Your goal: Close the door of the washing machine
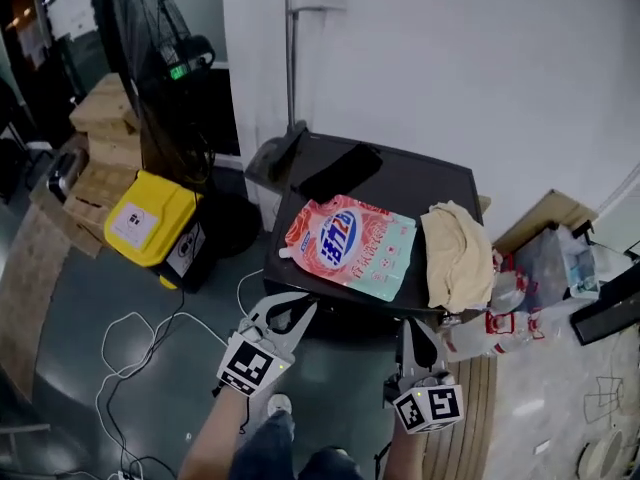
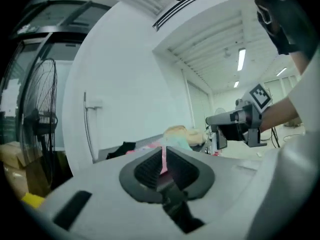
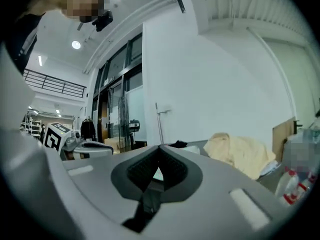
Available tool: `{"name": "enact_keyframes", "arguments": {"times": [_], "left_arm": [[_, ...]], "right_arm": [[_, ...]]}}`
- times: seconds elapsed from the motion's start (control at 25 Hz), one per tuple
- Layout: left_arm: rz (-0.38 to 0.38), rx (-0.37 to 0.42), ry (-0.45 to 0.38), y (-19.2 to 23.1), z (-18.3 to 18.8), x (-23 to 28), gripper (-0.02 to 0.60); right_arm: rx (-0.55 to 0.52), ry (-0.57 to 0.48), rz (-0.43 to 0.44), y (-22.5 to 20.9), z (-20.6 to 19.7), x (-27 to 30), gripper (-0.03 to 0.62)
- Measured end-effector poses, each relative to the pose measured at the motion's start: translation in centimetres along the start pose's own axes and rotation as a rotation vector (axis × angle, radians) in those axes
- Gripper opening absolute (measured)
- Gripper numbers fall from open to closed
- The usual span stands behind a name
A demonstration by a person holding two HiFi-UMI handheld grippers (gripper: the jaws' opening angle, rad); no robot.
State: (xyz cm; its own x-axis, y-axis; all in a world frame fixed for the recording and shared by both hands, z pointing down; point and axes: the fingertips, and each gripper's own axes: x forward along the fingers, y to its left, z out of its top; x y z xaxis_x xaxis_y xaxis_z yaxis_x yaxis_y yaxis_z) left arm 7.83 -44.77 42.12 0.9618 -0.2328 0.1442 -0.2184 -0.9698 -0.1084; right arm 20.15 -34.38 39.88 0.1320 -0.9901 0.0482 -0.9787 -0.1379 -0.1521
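Observation:
The washing machine's dark top (image 1: 420, 183) lies ahead of me in the head view; its door is hidden below the front edge. A pink and teal detergent pouch (image 1: 350, 248), a beige cloth (image 1: 455, 258) and a black item (image 1: 340, 173) rest on it. My left gripper (image 1: 290, 306) hovers just in front of the near edge, its jaws (image 2: 164, 148) a thin slit apart with nothing between them. To its right, the right gripper (image 1: 415, 328) is shut with its tips touching (image 3: 159, 147) and holds nothing. Each gripper view shows the other gripper beside it.
A yellow box (image 1: 150, 218) and a large floor fan (image 1: 160, 68) stand left of the machine, with stacked cardboard (image 1: 105, 138) behind. White cables (image 1: 140, 338) trail over the floor. Bottles and bags (image 1: 540, 268) crowd the right side. A white wall backs the machine.

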Motion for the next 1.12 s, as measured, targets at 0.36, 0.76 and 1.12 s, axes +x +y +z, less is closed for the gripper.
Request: {"name": "enact_keyframes", "arguments": {"times": [0.36, 0.76, 1.12], "left_arm": [[0.050, 0.087, -0.210, -0.8, 13.9, -0.1, 0.000], [0.096, 0.091, -0.283, -4.4, 18.0, 1.3, -0.002], [0.107, 0.082, -0.242, -5.3, 16.6, 2.6, -0.002]], "right_arm": [[-0.058, -0.196, -0.055, -1.6, 10.4, -3.1, 0.012], [-0.091, -0.257, -0.043, -3.0, 13.6, -4.9, 0.012], [-0.088, -0.249, -0.058, -3.9, 12.8, -5.5, 0.012]]}}
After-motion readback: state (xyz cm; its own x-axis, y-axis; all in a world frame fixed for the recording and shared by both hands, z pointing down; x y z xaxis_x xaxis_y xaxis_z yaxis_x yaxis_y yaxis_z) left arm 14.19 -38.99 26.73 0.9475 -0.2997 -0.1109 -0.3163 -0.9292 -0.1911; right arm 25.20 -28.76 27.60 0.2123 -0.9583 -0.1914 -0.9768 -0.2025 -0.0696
